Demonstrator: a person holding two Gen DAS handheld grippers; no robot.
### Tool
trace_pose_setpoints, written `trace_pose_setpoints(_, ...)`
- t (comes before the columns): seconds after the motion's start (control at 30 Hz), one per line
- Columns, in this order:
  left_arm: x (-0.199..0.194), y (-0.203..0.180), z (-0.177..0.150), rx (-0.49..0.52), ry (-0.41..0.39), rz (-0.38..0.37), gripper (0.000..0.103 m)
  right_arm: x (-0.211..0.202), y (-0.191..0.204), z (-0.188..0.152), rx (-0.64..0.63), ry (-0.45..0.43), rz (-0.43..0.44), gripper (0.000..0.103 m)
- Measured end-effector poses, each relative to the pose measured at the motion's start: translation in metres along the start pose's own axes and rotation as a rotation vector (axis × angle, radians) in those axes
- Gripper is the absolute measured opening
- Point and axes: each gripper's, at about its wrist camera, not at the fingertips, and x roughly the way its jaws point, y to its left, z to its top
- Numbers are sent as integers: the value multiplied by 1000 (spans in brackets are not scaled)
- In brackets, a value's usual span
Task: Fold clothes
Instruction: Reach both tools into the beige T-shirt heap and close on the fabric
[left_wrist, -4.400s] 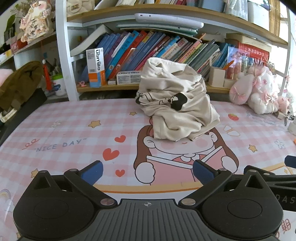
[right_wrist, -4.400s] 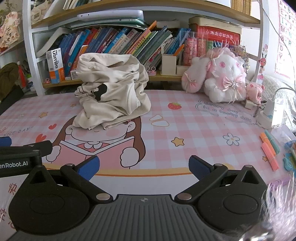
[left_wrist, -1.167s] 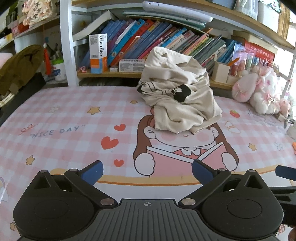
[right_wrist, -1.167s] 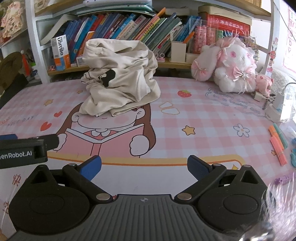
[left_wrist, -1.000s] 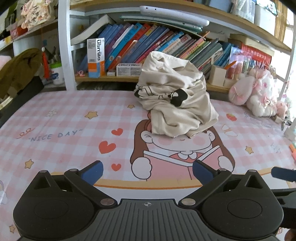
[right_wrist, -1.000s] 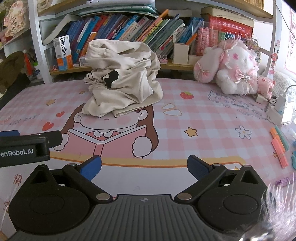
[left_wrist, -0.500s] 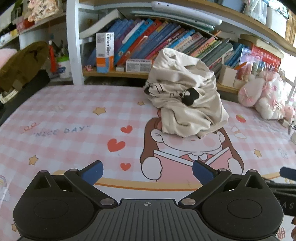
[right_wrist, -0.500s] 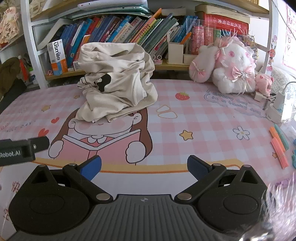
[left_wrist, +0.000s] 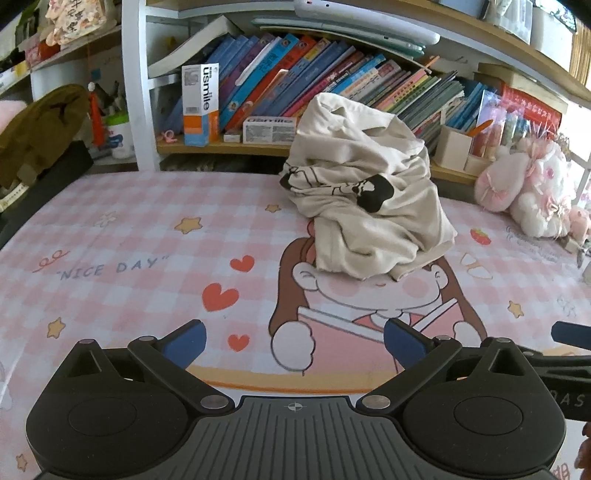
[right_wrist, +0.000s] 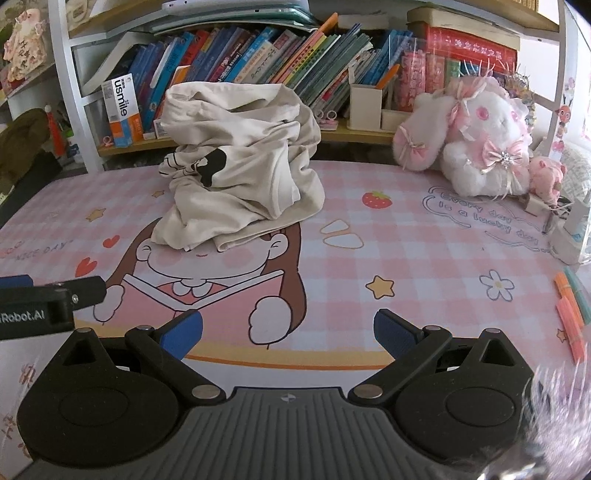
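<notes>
A cream garment with black print lies crumpled in a tall heap (left_wrist: 365, 192) on the pink checked table mat (left_wrist: 147, 229), toward the back and just in front of the bookshelf. The right wrist view shows the same heap (right_wrist: 240, 173) left of centre. My left gripper (left_wrist: 293, 341) hangs open near the mat's front edge, well short of the heap, nothing between its blue-padded fingers. My right gripper (right_wrist: 288, 332) is likewise open and empty, beside the left one, whose body (right_wrist: 40, 306) shows at the left edge.
A bookshelf (left_wrist: 295, 85) full of books runs along the back. Pink and white plush toys (right_wrist: 476, 147) sit at the back right. Coloured pens (right_wrist: 570, 310) and a white box (right_wrist: 572, 232) lie at the right edge. A brown bag (left_wrist: 33, 125) rests at the far left.
Both grippers have only drifted slightly over the mat, staying open; the garment heap has not moved.
</notes>
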Motion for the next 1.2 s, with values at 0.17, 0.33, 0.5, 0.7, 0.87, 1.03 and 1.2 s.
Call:
trace_pose_setpoints(0.17,15,-9,16,16,-15,-22,102,9,-8,7,-11,12,12,101)
trace_pose_setpoints(0.33,45,-28,36,77,-5,-34,93,15,-20,14,-13,26,21,100)
trace_pose_setpoints(0.5,78,-54,50,160,2,-38,90,22,-29,20,-48,31,21,99)
trace_pose_setpoints(0.7,105,-85,55,289,9,-19,80,25,-43,24,-53,34,24,99)
trace_pose_setpoints(0.87,121,-84,59,266,38,-3,69,26,-50,23,-54,40,27,99)
trace_pose_setpoints(1.03,113,-69,71,190,41,-41,9,25,-52,24,-64,40,32,96)
trace_pose_setpoints(1.2,64,-40,85,79,-52,-69,7,21,-47,23,-105,20,38,95)
